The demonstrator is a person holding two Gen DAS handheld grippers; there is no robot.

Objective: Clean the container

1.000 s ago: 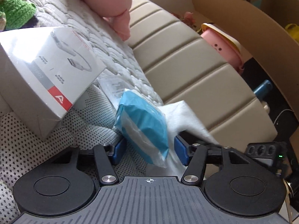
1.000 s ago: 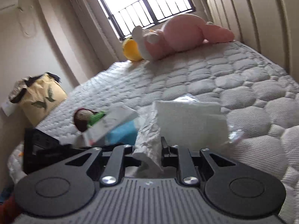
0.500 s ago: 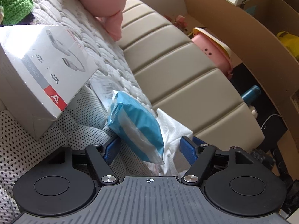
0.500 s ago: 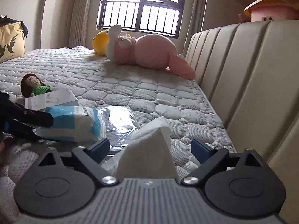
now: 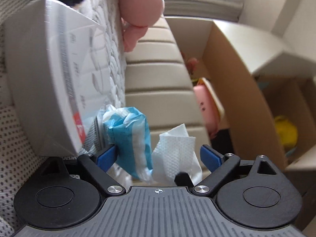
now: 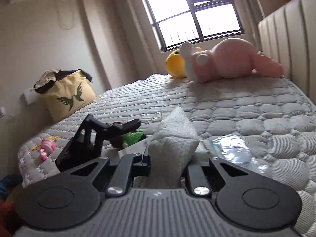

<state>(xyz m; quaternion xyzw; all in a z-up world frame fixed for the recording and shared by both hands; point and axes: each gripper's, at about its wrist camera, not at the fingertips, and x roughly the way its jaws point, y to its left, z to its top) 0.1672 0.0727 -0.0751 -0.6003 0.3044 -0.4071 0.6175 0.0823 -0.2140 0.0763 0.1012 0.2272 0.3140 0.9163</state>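
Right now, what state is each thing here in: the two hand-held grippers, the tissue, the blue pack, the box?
Left hand-held gripper: open, blue fingers spread.
Right hand-held gripper: shut on the white tissue.
White tissue: crumpled, pinched upright.
Blue tissue pack: torn open, against the left finger, not clamped.
White product box: closed, tilted.
Pink plush toy: lying on the mattress.

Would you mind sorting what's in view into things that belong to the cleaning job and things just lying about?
For the job:
- white tissue, pinched in the right gripper
- blue tissue pack, between the fingers of the open left gripper
- white box

Lying about:
- pink plush toy
- yellow plush toy
- green crochet doll
- yellow bag
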